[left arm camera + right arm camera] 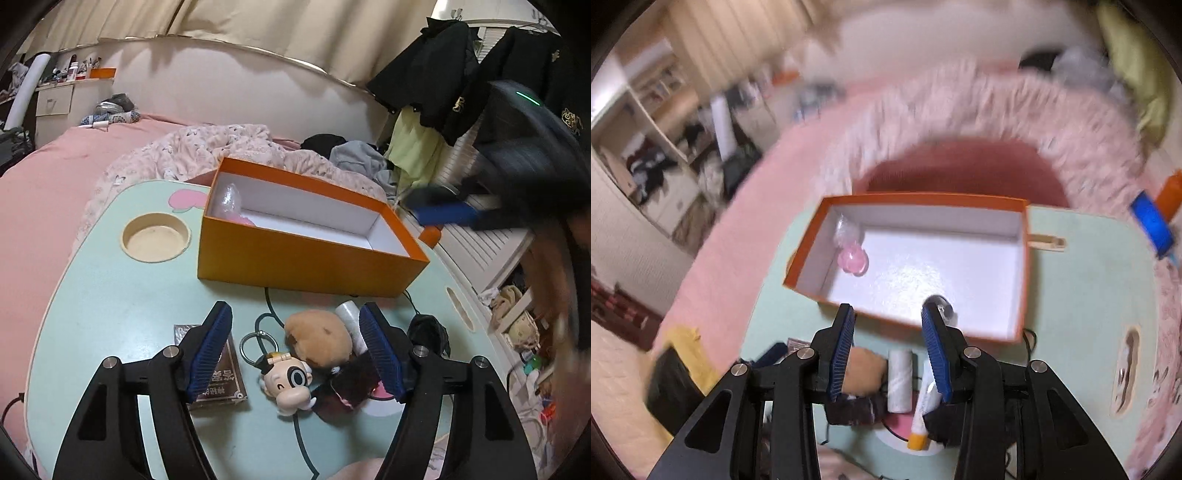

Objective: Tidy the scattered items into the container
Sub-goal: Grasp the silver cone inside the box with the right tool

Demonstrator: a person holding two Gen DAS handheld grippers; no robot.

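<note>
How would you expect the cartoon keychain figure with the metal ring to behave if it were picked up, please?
The keychain figure looks like hard, glossy plastic, so probably rigid and a little slippery. Its metal ring would likely dangle and swing. It seems light.

An orange box (295,266) with a white inside sits at frame centre on a pale mint-green table (110,302). Lower centre: a tan plush toy (317,338), a cream-faced figure keychain (288,384), a dark brown card pack (221,384). Blue ribbed gripper pads (210,350). Pink bedding (48,192) at left.
</note>
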